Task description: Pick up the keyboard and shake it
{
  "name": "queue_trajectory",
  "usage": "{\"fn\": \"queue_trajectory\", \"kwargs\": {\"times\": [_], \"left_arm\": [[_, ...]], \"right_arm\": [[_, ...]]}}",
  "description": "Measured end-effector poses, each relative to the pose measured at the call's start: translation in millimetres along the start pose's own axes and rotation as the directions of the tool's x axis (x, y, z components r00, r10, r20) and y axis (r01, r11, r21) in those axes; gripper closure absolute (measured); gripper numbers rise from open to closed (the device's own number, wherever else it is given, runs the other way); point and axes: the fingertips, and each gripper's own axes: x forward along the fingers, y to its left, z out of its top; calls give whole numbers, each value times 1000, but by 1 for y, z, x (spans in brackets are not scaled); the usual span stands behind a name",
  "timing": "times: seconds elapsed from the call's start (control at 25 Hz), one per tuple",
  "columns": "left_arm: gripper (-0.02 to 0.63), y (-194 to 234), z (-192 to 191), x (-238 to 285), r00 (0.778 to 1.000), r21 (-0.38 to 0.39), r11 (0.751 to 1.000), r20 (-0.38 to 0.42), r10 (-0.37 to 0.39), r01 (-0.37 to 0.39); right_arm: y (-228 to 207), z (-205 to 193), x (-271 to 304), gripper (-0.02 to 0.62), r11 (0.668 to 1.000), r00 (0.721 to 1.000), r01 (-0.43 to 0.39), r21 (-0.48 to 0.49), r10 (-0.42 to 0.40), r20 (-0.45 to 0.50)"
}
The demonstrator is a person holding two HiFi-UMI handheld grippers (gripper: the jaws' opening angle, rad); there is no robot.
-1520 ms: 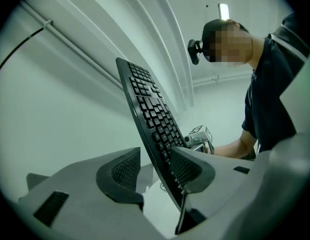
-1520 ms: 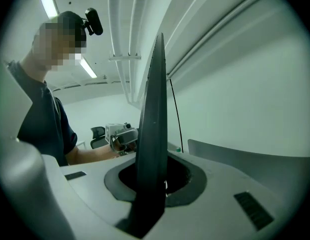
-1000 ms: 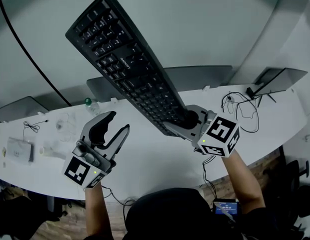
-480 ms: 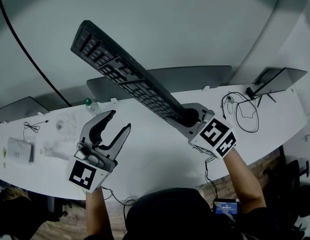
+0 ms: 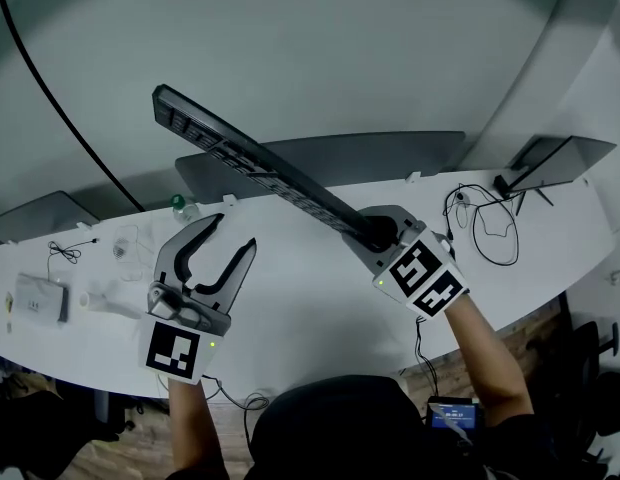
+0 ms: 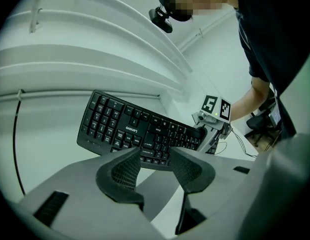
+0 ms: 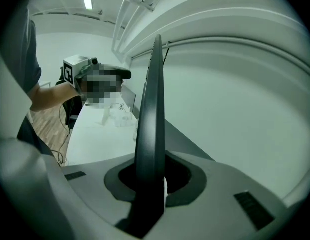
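Note:
A black keyboard (image 5: 252, 158) hangs in the air above the white desk (image 5: 300, 298), slanting up to the left and turned nearly edge-on in the head view. My right gripper (image 5: 375, 233) is shut on its near end. In the right gripper view the keyboard (image 7: 151, 119) rises as a thin dark edge out of the closed jaws. My left gripper (image 5: 222, 236) stands open at the left, below the keyboard and apart from it, with nothing between its fingers. In the left gripper view the keyboard (image 6: 137, 132) shows its keys beyond the open pads.
A small bottle (image 5: 178, 206), cables (image 5: 70, 253) and a white box (image 5: 35, 301) lie at the desk's left. A tangle of cable (image 5: 488, 223) and a monitor stand (image 5: 550, 158) are at the right. Grey partition panels (image 5: 330, 158) line the desk's far edge.
The keyboard has rolled from showing its keys to almost edge-on and its far end has dropped. The right gripper has turned and sunk a little. The left gripper has rolled slightly in place.

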Motion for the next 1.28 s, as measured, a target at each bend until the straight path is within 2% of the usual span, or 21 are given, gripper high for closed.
{"fn": "queue_trajectory", "kwargs": {"times": [0.08, 0.16, 0.2, 0.52, 0.72, 1.08, 1.28], "left_arm": [[403, 1, 2, 1, 1000, 77, 997, -15, -11, 12], [403, 0, 3, 1, 999, 194, 980, -45, -31, 40], [403, -1, 3, 2, 998, 222, 974, -54, -32, 43], [403, -3, 0, 5, 996, 323, 946, -81, 47, -18], [403, -2, -2, 4, 991, 381, 923, -100, 91, -46], [403, -5, -11, 7, 979, 513, 855, -128, 160, -72], [403, -9, -27, 7, 963, 598, 801, -202, 176, -21]], "right_arm": [[-1, -2, 1, 509, 999, 1000, 17, -28, -17, -21], [-3, -2, 2, 508, 997, 998, 39, -66, -41, -42], [-4, -3, 2, 509, 995, 997, 48, -82, -53, -51], [-15, -11, 2, 508, 962, 975, 152, -226, -183, -126], [-19, -20, 4, 508, 936, 958, 179, -303, -237, -165], [-26, -29, 2, 508, 872, 921, 211, -442, -329, -208], [-26, -31, 2, 508, 831, 903, 214, -513, -370, -221]]}}
